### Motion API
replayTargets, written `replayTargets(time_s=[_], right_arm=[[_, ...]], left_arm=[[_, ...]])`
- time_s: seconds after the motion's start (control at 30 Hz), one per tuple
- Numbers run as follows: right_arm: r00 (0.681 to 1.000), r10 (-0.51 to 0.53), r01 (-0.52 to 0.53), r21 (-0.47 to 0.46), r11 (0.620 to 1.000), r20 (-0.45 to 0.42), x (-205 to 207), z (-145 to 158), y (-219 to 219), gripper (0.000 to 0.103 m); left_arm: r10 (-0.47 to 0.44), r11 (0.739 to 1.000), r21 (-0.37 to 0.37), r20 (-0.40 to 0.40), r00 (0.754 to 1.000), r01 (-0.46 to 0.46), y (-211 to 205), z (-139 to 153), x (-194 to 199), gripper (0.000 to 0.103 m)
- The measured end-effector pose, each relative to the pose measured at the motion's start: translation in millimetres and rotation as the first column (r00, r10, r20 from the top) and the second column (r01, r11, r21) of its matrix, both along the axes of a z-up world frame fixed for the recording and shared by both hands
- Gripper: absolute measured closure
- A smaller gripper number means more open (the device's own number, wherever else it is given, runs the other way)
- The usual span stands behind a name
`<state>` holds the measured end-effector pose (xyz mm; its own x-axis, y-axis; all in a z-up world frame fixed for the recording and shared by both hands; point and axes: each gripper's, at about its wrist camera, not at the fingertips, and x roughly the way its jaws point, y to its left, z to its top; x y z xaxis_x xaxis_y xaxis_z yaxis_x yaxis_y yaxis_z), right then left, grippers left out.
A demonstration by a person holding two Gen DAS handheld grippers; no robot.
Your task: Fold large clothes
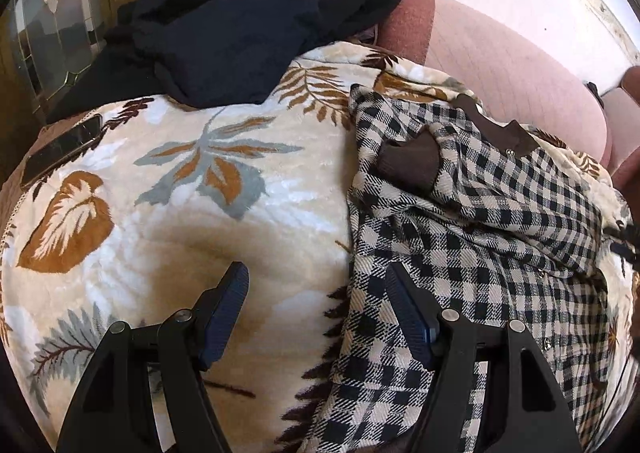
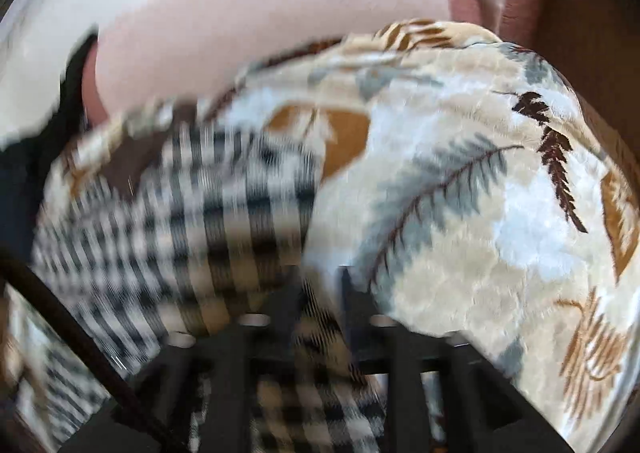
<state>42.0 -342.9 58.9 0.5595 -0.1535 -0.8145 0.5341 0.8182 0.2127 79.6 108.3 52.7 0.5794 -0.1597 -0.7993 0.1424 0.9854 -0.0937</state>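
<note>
A black-and-cream checked garment (image 1: pixel 480 213) with brown cuffs (image 1: pixel 408 161) lies crumpled on a leaf-patterned blanket (image 1: pixel 180 213). My left gripper (image 1: pixel 316 281) hovers open over the garment's left edge, its right finger above the checks and its left finger above the blanket, with nothing gripped. The right wrist view is motion-blurred. There my right gripper (image 2: pixel 316 285) has its fingers close together with a strip of the checked garment (image 2: pixel 180 213) running between them, over the blanket (image 2: pixel 480 213).
A heap of dark clothes (image 1: pixel 240 25) sits at the blanket's far end. A phone (image 1: pixel 60 149) lies at the blanket's left edge. A pink sofa back (image 1: pixel 500 53) runs behind, and a glass-panelled door (image 1: pixel 48 13) stands at far left.
</note>
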Motion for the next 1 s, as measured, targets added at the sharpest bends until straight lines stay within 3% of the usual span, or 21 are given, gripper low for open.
replayTargets(time_s=[0.1,0.13,0.17,0.2,0.27,0.4,0.47,0.53,0.57,0.63,0.67,0.7,0.83,1.0], right_arm=[[0.997,0.062,-0.06,0.053,0.997,-0.043,33.0,-10.4,2.8,0.044],[0.991,0.107,-0.102,0.058,0.993,-0.077,46.2,-15.2,9.1,0.056],[0.983,0.137,-0.135,0.024,0.991,-0.119,57.0,-19.3,17.5,0.094],[0.973,0.146,-0.16,-0.065,0.985,-0.181,74.0,-20.9,27.0,0.096],[0.968,0.143,-0.173,-0.132,0.976,-0.207,97.4,-19.6,34.9,0.098],[0.957,0.094,-0.157,-0.219,0.963,-0.273,142.0,-28.5,36.3,0.098],[0.949,0.081,-0.165,-0.259,0.952,-0.306,147.4,-35.4,37.3,0.097],[0.959,0.071,-0.147,-0.268,0.952,-0.275,135.9,-26.7,33.8,0.096],[0.965,0.062,-0.131,-0.262,0.956,-0.255,126.5,-21.4,29.6,0.093],[0.98,0.027,-0.078,-0.252,0.965,-0.197,101.0,-7.1,20.5,0.075],[0.986,0.019,-0.056,-0.225,0.973,-0.166,85.3,-0.9,16.4,0.061],[0.99,0.024,-0.047,-0.169,0.985,-0.135,66.2,3.2,11.3,0.055],[0.996,0.041,-0.036,0.073,0.997,-0.076,-9.7,-2.7,-8.9,0.052],[0.999,0.013,0.002,0.276,0.961,-0.053,-109.8,-38.0,-27.2,0.051]], left_arm=[[-0.006,1.0,0.011,-0.005,1.0,0.006,-2.3,-2.5,0.8,0.034],[-0.006,1.0,0.012,-0.006,1.0,0.006,-2.6,-3.3,1.0,0.034],[-0.006,1.0,0.012,-0.009,1.0,0.006,-2.3,-4.2,1.4,0.034],[-0.005,1.0,0.01,-0.01,1.0,0.005,-2.6,-5.1,1.8,0.034],[-0.003,1.0,0.012,-0.017,1.0,0.004,-3.5,-7.9,4.0,0.034],[-0.008,0.999,0.034,-0.029,1.0,0.009,-6.1,-14.9,8.0,0.034],[-0.007,0.999,0.036,-0.033,0.999,0.009,-5.1,-16.5,9.1,0.034],[-0.004,1.0,0.028,-0.039,0.999,0.005,-2.5,-16.6,10.0,0.034],[-0.002,1.0,0.018,-0.041,0.999,0.003,-0.3,-15.6,9.9,0.034],[0.004,1.0,0.002,-0.04,0.999,-0.004,3.8,-12.4,8.7,0.034],[0.005,1.0,-0.001,-0.039,0.999,-0.005,4.7,-11.3,7.9,0.034],[0.005,1.0,-0.007,-0.038,0.999,-0.005,6.7,-10.0,6.9,0.034],[-0.025,0.998,-0.062,-0.082,0.996,0.02,16.4,-11.5,2.7,0.034],[-0.092,0.981,-0.182,-0.174,0.98,0.06,29.7,-23.1,-4.5,0.034]])
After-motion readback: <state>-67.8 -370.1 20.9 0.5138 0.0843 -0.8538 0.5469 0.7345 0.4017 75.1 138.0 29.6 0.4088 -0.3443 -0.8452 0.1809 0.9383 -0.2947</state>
